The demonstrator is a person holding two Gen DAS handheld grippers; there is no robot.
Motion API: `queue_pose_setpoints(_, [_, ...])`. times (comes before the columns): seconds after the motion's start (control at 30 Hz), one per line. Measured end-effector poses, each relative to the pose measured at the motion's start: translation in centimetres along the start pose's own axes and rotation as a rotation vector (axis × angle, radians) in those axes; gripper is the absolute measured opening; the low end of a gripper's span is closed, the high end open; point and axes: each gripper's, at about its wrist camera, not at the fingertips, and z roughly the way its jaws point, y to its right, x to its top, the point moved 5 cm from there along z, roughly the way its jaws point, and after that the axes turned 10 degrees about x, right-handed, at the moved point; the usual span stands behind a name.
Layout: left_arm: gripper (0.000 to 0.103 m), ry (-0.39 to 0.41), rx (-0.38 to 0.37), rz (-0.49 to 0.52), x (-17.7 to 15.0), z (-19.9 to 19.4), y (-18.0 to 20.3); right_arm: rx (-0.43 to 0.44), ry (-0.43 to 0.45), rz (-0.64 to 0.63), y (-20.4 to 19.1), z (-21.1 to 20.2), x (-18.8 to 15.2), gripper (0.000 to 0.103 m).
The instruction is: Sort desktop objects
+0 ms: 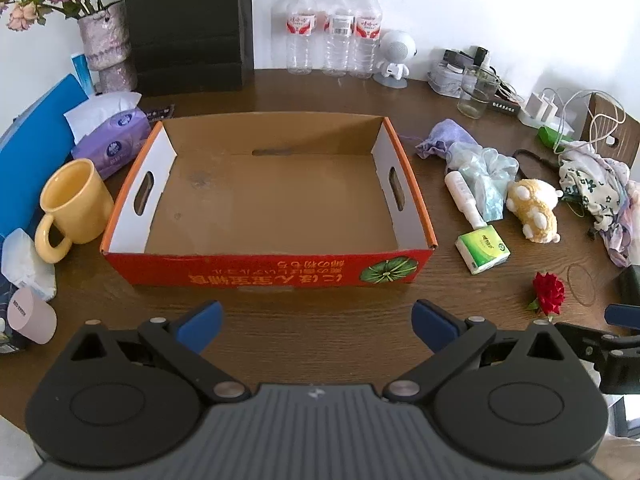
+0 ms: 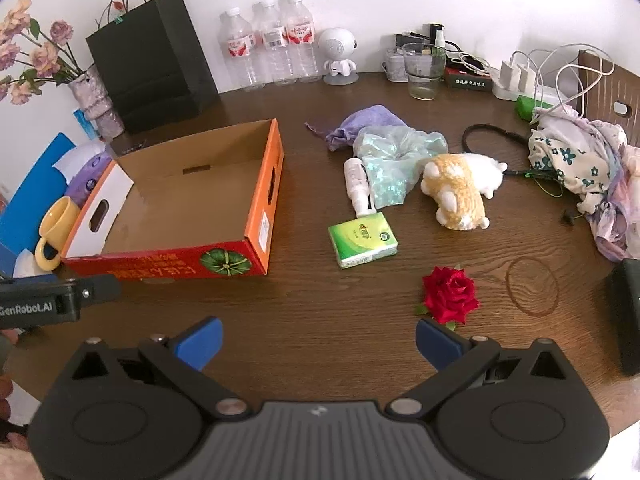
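An empty orange cardboard box stands on the brown table. To its right lie a green tissue pack, a red rose, a white bottle, a plush toy, a bluish plastic bag and a purple pouch. My left gripper is open and empty, just in front of the box. My right gripper is open and empty, near the rose.
A yellow mug, purple tissue box and blue folder stand left of the box. A black bag, water bottles, a vase, a glass, chargers and crumpled cloth line the back and right.
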Motion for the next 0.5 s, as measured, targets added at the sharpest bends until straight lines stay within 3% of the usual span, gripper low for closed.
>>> queue_pose_setpoints(0.5, [0.103, -0.001, -0.002, -0.009, -0.28, -0.2, 0.85, -0.02, 0.006, -0.014, 0.83, -0.3, -0.17, 0.103])
